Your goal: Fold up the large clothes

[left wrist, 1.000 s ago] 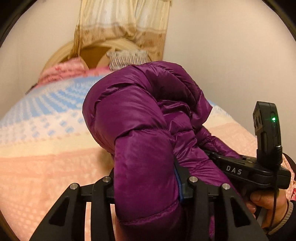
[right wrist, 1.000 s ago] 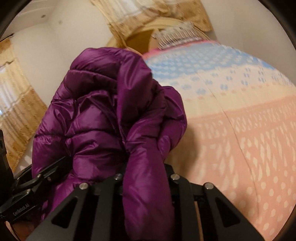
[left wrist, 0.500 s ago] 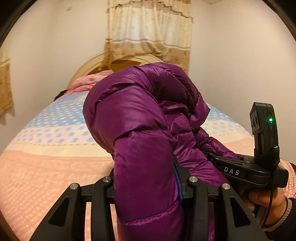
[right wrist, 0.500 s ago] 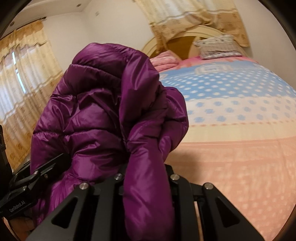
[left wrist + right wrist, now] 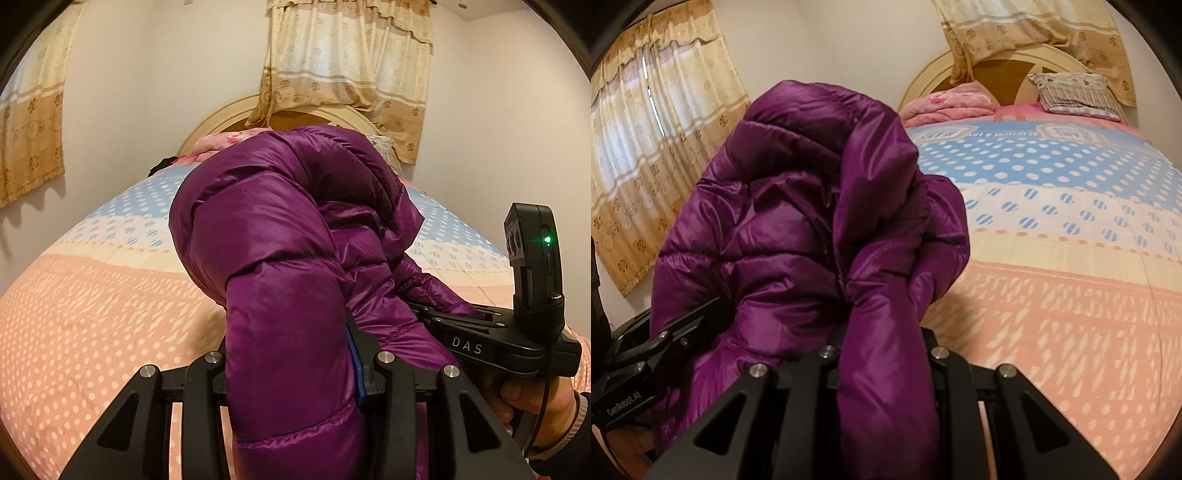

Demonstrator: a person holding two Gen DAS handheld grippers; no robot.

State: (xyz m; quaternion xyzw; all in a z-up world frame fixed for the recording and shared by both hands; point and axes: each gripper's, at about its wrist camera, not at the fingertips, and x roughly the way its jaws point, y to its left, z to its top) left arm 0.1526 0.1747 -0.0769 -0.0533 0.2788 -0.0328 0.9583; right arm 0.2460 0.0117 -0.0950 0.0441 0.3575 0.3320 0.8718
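A puffy purple down jacket (image 5: 280, 236) bulges up in front of both cameras, held off the bed. My left gripper (image 5: 291, 373) is shut on a thick quilted fold of it, the fabric filling the gap between its black fingers. In the right wrist view the same jacket (image 5: 812, 206) bunches high, and my right gripper (image 5: 882, 354) is shut on a narrower fold. The right gripper's black body (image 5: 476, 332), marked DAS, shows at the right of the left wrist view, gripped by a person's hand (image 5: 535, 402). The left gripper's body (image 5: 639, 354) shows at the lower left of the right wrist view.
The bed (image 5: 92, 295) below has a dotted cover in pink, cream and blue bands. A pink folded blanket (image 5: 945, 105) and a patterned pillow (image 5: 1075, 94) lie by the curved headboard (image 5: 229, 122). Beige curtains (image 5: 351, 62) hang on the far wall and the left wall.
Both views have swung and levelled, so more of the walls, curtains and headboard shows. The jacket has stayed clamped in both grippers in the same bunched shape.
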